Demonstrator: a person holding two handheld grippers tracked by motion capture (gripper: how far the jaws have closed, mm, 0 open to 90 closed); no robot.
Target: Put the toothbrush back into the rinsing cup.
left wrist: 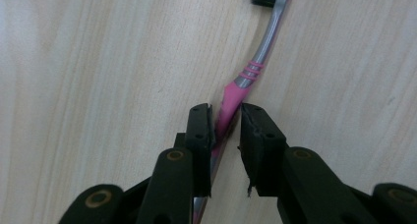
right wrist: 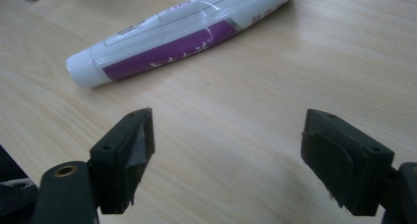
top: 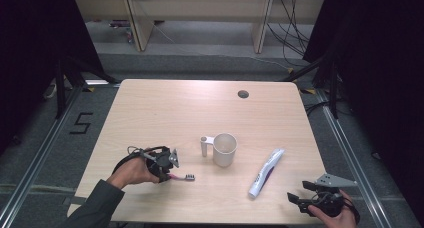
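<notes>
Toothbrush [top: 181, 177] position is recorded first from the high view: it lies flat on the desk [top: 165, 113], near the front left, with its long axis running left to right and the bristle head pointing toward the white mug [top: 223, 149]. The left gripper [top: 170, 169] is set over the pink handle end, held by the person's left hand [top: 134, 171]. The right gripper [top: 298, 195] is seen at the front right corner, well apart from the toothbrush and near the capped end of the toothpaste tube [top: 266, 172], which lies diagonally between it and the mug.

In the left gripper view, the toothbrush [left wrist: 235, 98] is seen running away from the camera along the line of the jaws, pink handle between them, grey neck and head beyond. The left gripper [left wrist: 226, 117] is nearly closed around the handle; one pad appears to touch the pink plastic, but a thin gap on the other side cannot be ruled out, so a firm hold is judged likely rather than certain. A lift would depend on this alignment, the handle being crossed squarely by the jaws.

In the right gripper view, the right gripper [right wrist: 226, 135] is held wide open with nothing between the jaws. The toothpaste tube [right wrist: 182, 35] lies just ahead, its long axis across the view.
</notes>
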